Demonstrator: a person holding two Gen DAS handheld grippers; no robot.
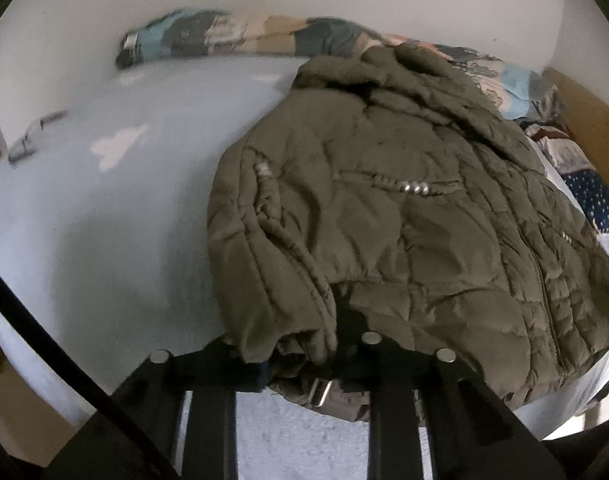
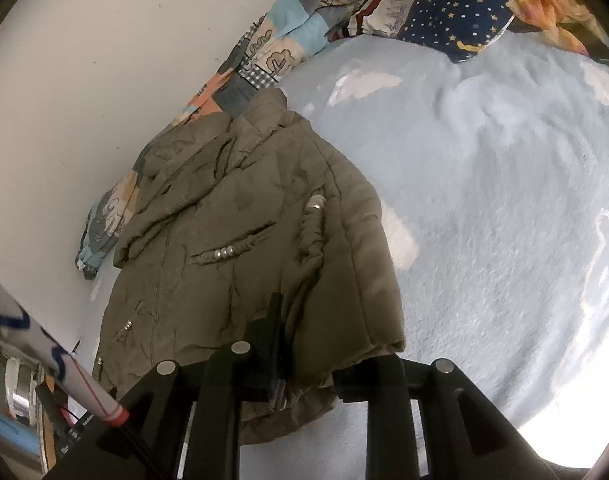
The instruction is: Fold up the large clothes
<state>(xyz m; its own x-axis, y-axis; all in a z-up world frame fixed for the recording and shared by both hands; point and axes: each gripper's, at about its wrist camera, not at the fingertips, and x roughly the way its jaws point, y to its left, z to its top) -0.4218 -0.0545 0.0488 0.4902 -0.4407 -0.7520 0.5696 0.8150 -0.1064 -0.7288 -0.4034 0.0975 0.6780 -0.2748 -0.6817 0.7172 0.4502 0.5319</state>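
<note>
Both grippers' jaws clamp the olive jacket's (image 1: 384,208) near hem on the bed (image 1: 104,220); padded fabric hides their tips.

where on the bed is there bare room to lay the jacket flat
Free: the wide light blue blanket between the jacket and the starry pillow. Crowded: the wall edge, where the patchwork quilt bunches behind the jacket.
</note>
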